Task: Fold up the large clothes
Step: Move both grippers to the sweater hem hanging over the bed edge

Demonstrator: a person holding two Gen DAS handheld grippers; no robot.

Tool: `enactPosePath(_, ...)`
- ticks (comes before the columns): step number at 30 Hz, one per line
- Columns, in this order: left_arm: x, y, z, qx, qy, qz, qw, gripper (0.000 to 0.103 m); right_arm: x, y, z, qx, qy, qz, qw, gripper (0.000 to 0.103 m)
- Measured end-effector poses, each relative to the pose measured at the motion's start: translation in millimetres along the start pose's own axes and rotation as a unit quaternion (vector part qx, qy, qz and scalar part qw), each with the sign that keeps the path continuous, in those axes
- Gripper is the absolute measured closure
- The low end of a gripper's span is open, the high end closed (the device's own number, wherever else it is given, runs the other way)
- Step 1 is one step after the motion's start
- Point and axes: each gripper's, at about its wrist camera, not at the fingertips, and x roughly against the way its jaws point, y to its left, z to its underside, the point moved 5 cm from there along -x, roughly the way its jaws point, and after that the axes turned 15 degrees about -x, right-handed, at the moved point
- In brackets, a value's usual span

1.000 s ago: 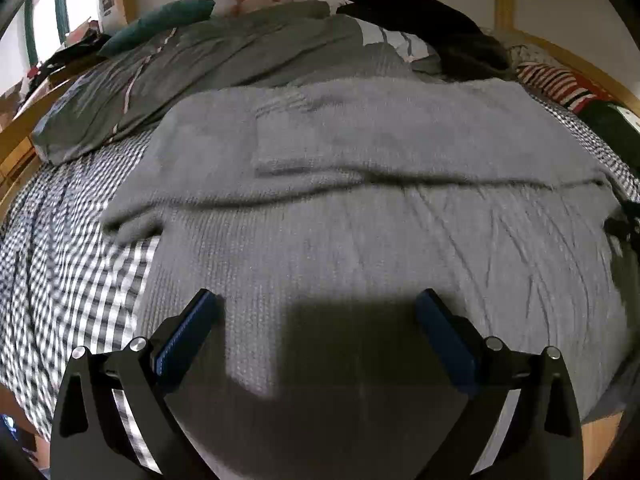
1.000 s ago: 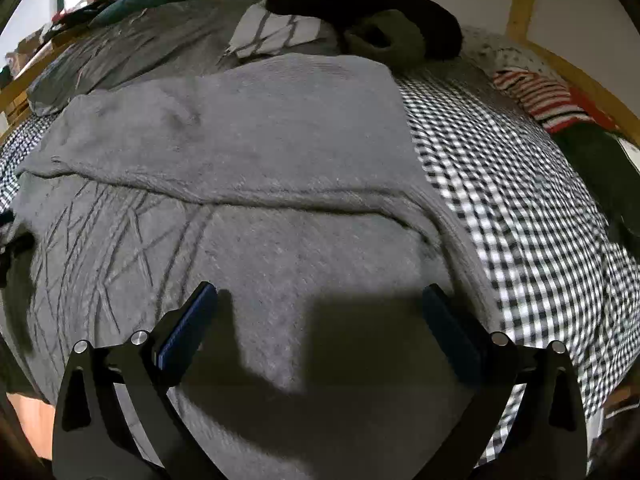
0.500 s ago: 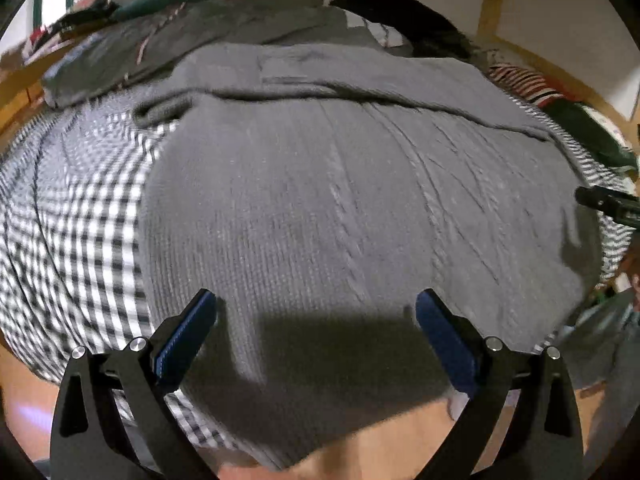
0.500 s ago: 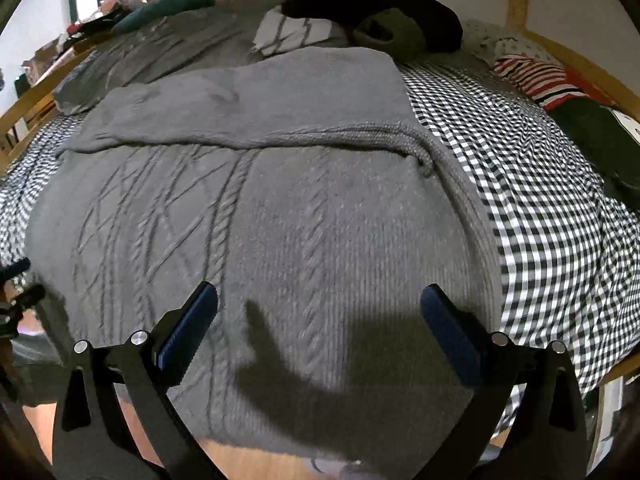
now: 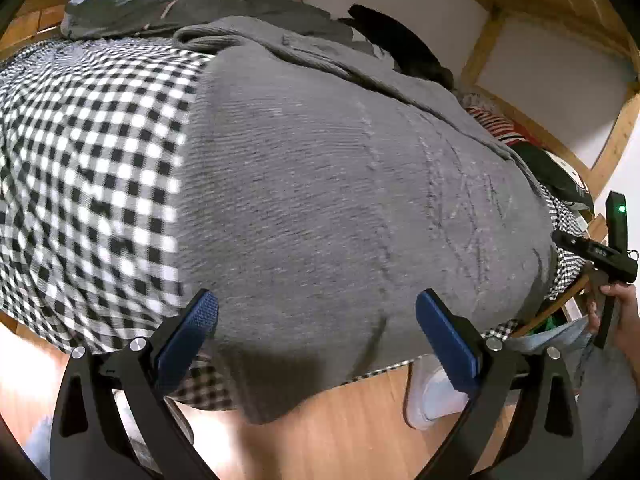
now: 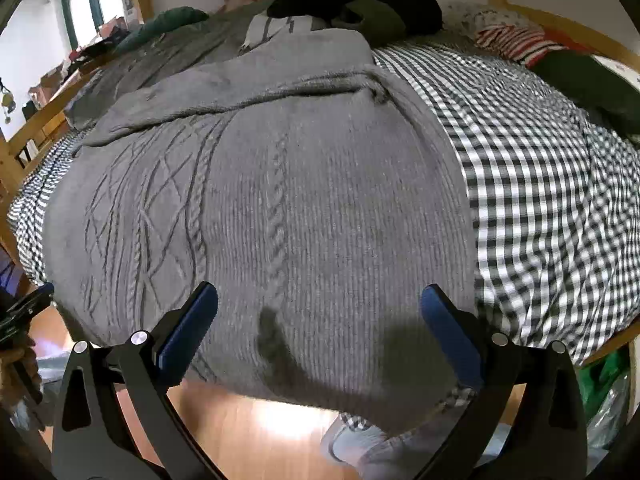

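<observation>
- Currently a grey cable-knit sweater (image 6: 304, 208) lies spread on a checked bedspread (image 6: 552, 184), hem overhanging the bed edge, ready for grabbing.
- Left gripper (image 5: 316, 336) and right gripper (image 6: 320, 328) hover near the hem, jaws wide apart, holding nothing.

Left wrist cam sits low off the bed's near edge, left end, facing across the grey cable-knit sweater (image 5: 340, 208) toward the white wall at 12 o'clock; black-and-white checked bedsheet (image 5: 88, 152) fills 9 o'clock, wooden floor (image 5: 340, 432) at 6. Right wrist cam is at the same edge further right, facing the same way, close over the sweater (image 6: 300, 208); checked sheet (image 6: 540, 184) at 3 o'clock. Both share the sweater's cable pattern, the black garment pile (image 6: 360, 0) at the wall and the red-striped cloth (image 5: 496, 128)
</observation>
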Motion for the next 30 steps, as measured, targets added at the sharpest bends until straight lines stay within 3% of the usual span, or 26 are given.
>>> enactPosePath(6,-2.4,15.4,17.6,-0.005,0.019,-0.033,0.9992,0.005,0.3,-4.6,20.9,0.015,0.006,-0.004,1.000,0.003)
enactPosePath(13,5.8,21.9,19.7,0.073,-0.017,0.028,0.9968,0.005,6.6,-14.7,27.9,0.019,-0.001,-0.010,1.000,0.003)
enactPosePath(18,10.5,25.7,12.2,0.104,-0.021,0.038,0.9937,0.007,13.5,-36.7,20.9,-0.011,-0.020,-0.011,1.000,0.003)
enactPosePath(21,15.6,26.2,-5.2,0.091,-0.025,0.043,0.9946,0.024,14.4,-46.6,18.5,-0.026,-0.024,-0.011,0.999,0.003)
enactPosePath(26,16.5,33.2,-9.8,0.092,0.013,0.028,0.9953,0.067,10.4,-54.7,18.2,-0.042,-0.013,-0.028,0.999,0.003)
enactPosePath(30,35.0,44.1,-16.5,0.112,-0.004,0.029,0.9932,0.070,16.6,-58.5,16.9,-0.029,-0.032,-0.011,0.999,0.003)
